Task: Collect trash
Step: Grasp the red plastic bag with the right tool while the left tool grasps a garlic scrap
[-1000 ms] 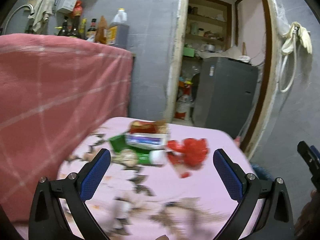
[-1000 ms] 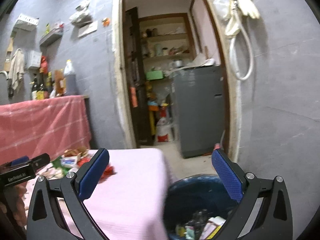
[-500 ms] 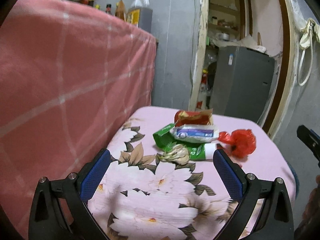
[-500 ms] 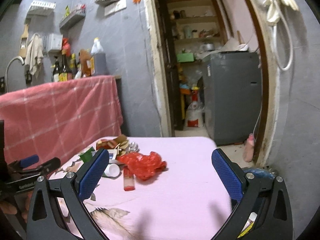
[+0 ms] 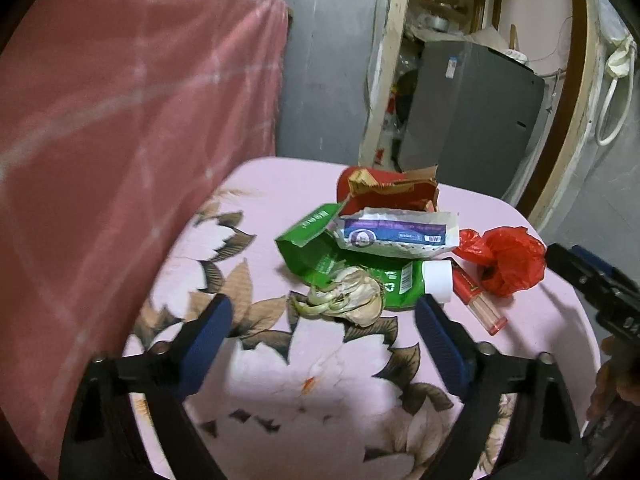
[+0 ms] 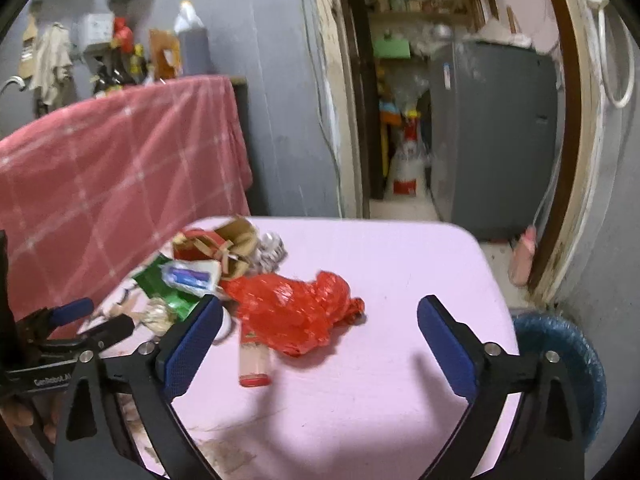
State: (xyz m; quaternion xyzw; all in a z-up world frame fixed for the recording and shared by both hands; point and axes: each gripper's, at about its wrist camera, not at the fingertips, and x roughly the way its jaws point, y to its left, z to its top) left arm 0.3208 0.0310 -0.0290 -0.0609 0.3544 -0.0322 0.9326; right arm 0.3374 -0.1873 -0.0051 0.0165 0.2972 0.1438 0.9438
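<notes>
I have both tools over the pink floral table (image 5: 260, 184), and the trash sits in one heap toward its far side. My left gripper (image 5: 324, 320) has just been narrowing, yet its jaws stand well apart with nothing between the pads; the garlic scrap (image 5: 352, 292) lies just beyond the tips, at the near edge of the heap. Behind the garlic scrap is the green pouch (image 5: 312, 252), on top of that the white wrapper (image 5: 396, 234), and at the far end the torn red carton (image 5: 396, 196).

My right gripper (image 6: 318, 330) has been closing a little too, still wide and empty. The red plastic bag (image 6: 296, 312) lies on the right flank of the heap, just ahead of the right gripper, with the small clear tube (image 6: 254, 364) partly tucked under its near edge. The blue bin (image 6: 568, 360) is off the table's right edge, low down; the view is smeared there, so I can't see inside it.

I'd take the bag with the right: come in low, straddle the bunched middle rather than a loose flap, and close only once both pads flank the plastic. The left can pinch the garlic by its bulb, keeping clear of the pouch underneath
</notes>
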